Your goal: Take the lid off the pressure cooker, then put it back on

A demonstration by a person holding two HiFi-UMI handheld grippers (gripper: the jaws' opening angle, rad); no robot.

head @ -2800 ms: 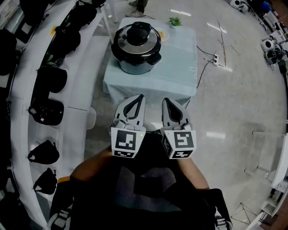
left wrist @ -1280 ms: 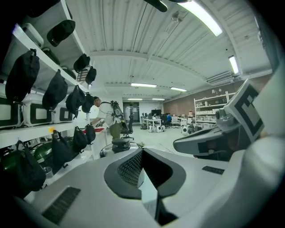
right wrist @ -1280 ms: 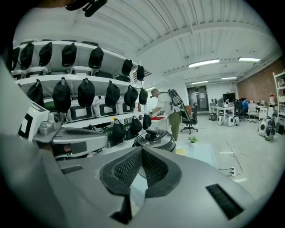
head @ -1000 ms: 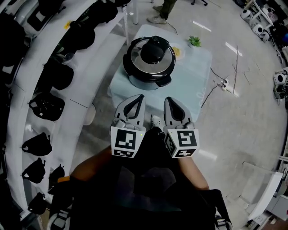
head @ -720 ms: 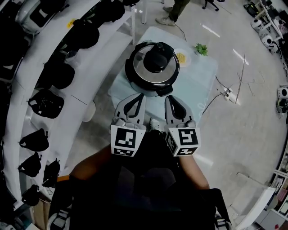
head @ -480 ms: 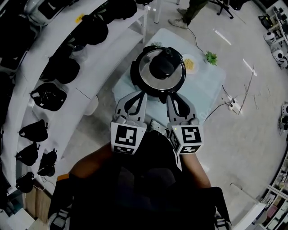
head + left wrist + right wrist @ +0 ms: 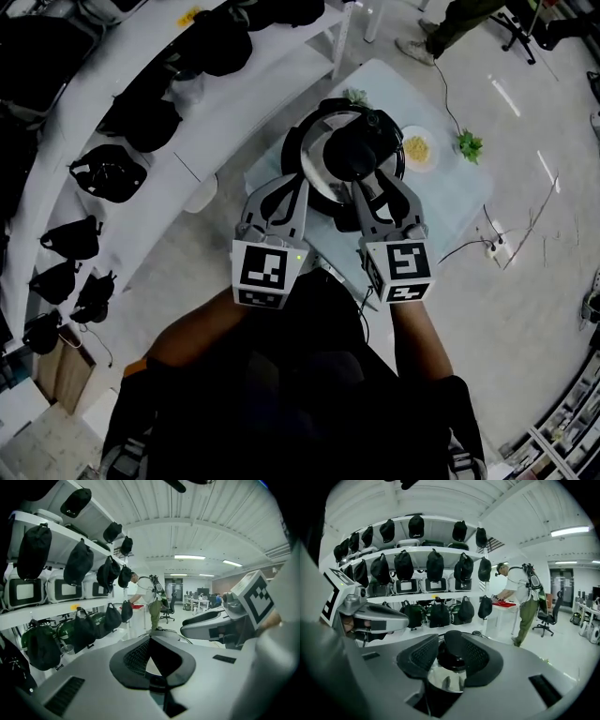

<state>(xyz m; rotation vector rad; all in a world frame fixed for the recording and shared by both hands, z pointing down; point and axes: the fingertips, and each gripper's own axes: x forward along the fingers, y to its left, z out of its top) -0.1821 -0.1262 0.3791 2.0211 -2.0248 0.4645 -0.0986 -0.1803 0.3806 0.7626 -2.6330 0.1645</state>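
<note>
The pressure cooker [image 7: 302, 150] stands on a small table, its steel lid [image 7: 319, 173] on it with the black knob [image 7: 349, 155] on top. My left gripper [image 7: 295, 186] hangs over the lid's near left edge, its pads meeting at the tips, nothing held. My right gripper [image 7: 375, 187] is at the near side of the knob. Its jaws are opening. In the right gripper view the knob [image 7: 452, 658] and steel lid [image 7: 445, 680] show between the parted pads of my right gripper [image 7: 443, 638], which do not press on it.
The table's pale blue cloth [image 7: 450, 202] also carries a plate of yellow food [image 7: 417, 148] and a small plant [image 7: 469, 145]. White shelves with black bags [image 7: 112, 173] run along the left. A person [image 7: 520, 602] stands at a far table. A power strip [image 7: 497, 251] lies on the floor.
Both grippers have come forward from well short of the table to over the cooker's near side. The right gripper's jaws have parted; the left's look the same.
</note>
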